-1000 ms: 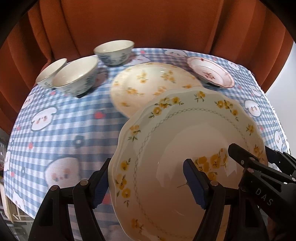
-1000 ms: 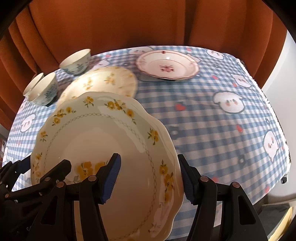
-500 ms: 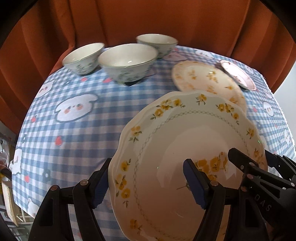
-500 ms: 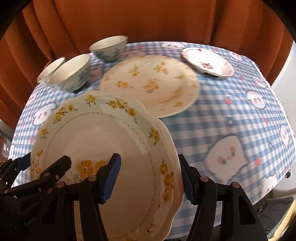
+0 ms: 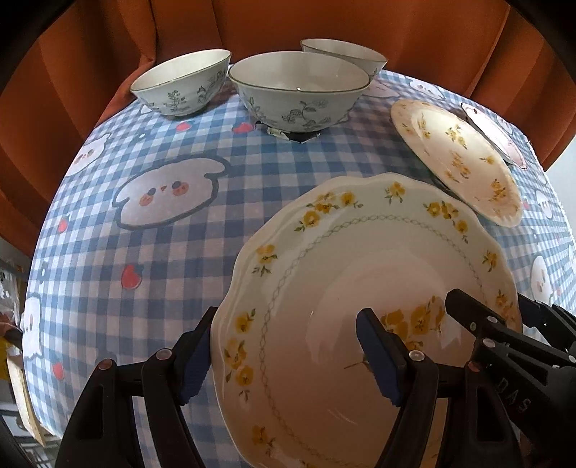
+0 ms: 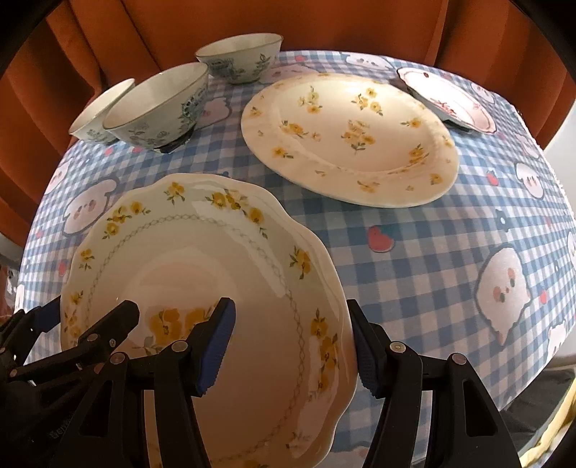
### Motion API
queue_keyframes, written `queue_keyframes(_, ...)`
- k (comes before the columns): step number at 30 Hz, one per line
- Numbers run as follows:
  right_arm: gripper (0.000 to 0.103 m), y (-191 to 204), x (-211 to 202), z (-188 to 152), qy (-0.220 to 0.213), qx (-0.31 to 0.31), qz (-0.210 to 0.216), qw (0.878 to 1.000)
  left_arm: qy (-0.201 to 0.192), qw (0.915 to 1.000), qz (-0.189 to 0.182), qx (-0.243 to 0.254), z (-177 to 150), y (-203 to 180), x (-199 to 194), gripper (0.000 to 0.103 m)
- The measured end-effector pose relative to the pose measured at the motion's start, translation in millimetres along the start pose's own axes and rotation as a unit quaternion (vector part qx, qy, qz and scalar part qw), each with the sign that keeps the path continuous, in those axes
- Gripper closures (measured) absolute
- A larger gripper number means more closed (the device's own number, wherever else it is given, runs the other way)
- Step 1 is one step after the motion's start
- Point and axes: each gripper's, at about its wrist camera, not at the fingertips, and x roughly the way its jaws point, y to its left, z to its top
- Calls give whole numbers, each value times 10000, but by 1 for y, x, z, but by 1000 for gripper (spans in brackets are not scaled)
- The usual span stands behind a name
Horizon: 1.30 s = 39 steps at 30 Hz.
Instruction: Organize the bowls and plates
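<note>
A scalloped plate with yellow flowers [image 5: 360, 252] [image 6: 187, 259] hangs tilted above the table, carried by both grippers. My left gripper [image 5: 288, 356] is shut on its left rim, one blue pad under the edge and one on the inner face. My right gripper [image 6: 288, 345] is shut on the right rim in the same way. A large round yellow-flowered plate [image 6: 349, 140] [image 5: 457, 158] lies on the cloth beyond. Three blue-patterned bowls [image 5: 298, 90] [image 6: 154, 104] stand at the back left. A small pink-rimmed plate [image 6: 450, 100] sits at the back right.
A blue checked tablecloth [image 5: 144, 270] with cartoon faces covers the table. An orange curtain [image 5: 324, 21] hangs right behind it. Bare cloth lies between the bowls and the held plate. The table's edges drop off at left and right.
Both grippers have carried the scalloped plate leftward across the table and slightly lower. The bowls now look closer and the round plate has slid to the right in both views.
</note>
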Motion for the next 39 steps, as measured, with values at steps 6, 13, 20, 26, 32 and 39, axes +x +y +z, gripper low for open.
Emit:
queue_keyframes(6,37,5,10,8,9,78,-94,9999,-91,9998,152,97,8,0,4,28)
queue_keyframes(13,37,6,13,12,97,50,-100,9999,-48,10000,21,16,11,7,4,23)
queue_keyframes(20,30,7,-7,14,-9,-33,-151,9999,-151,9999,78,-7,12,11,-21,16)
queue_keyframes(26,21,-4,-34,21,-270,71,-110,9996,-385,9992,-50,-21,22,6,-44,12)
queue_keyframes(32,21,-23,-54,28,-608,141,-109,9980,-627,9980,-93,-64,36,-16,-54,12)
queue_keyframes(39,21,-61,-57,51,-816,118,-11,9966,-810,9967,13,-63,57,-56,-50,12)
